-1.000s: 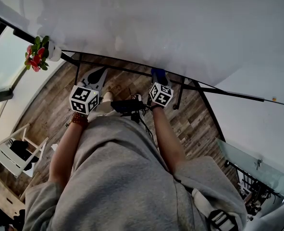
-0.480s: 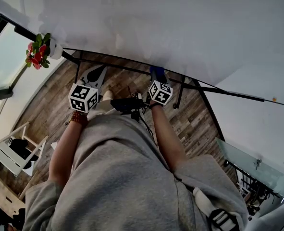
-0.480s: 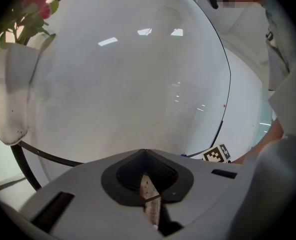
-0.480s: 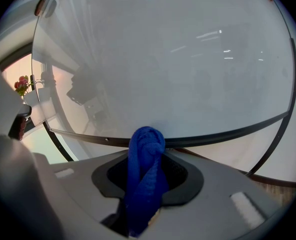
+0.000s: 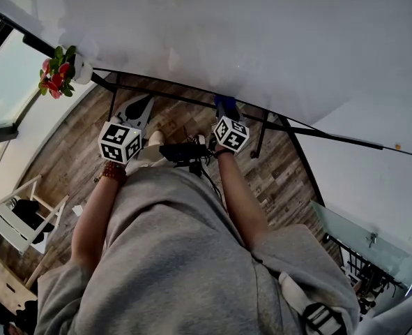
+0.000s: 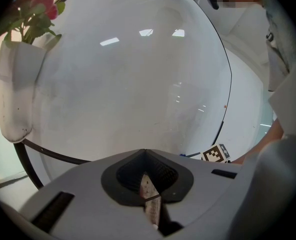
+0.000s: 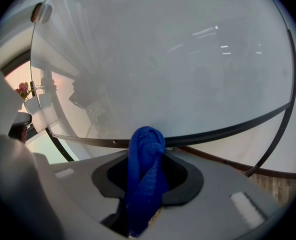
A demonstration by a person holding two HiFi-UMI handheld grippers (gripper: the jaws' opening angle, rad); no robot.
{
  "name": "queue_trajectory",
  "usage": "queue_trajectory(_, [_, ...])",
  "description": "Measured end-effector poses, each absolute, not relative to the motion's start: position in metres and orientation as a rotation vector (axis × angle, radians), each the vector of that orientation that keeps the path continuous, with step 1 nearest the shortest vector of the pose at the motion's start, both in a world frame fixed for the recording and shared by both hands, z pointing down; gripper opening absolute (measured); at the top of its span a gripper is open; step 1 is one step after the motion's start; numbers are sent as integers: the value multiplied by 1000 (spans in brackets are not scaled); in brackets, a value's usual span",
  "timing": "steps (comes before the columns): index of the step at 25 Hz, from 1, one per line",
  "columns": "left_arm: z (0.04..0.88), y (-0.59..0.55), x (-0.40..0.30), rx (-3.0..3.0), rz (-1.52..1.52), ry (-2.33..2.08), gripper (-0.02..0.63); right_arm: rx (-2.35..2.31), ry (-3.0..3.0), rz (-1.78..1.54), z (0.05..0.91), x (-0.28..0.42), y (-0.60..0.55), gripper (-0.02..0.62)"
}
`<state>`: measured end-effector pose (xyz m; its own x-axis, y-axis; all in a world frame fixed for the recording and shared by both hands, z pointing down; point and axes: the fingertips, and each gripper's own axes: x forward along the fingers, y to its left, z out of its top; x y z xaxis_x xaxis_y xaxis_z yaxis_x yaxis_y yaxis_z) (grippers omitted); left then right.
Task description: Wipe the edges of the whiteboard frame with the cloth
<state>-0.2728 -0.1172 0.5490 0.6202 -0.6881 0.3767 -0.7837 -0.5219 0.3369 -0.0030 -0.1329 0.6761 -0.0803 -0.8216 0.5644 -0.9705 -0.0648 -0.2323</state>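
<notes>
right gripper (image 7: 148,204) clamped on the bunched blue terry cloth (image 7: 146,151). left gripper (image 6: 150,206) pinched closed, empty, idle. cloth tip sits at the thin black bottom rail of the whiteboard frame (image 7: 223,130); can't confirm contact. my call: press the wad onto the rail, slide along it with even pressure, jaws off the white board surface (image 7: 178,59). watch the white vase of red flowers (image 6: 15,84) at the left end.

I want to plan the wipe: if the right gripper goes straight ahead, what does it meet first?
Probably the lower frame: the cloth held in the right gripper points at that black bar, though the gap between them is hard to judge.
</notes>
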Motion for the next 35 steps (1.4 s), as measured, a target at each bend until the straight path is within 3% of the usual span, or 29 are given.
queue_trajectory(35, [556,-96,-308,2331,268,-1142,9,1890,-2026,963,677,-38,-141,141])
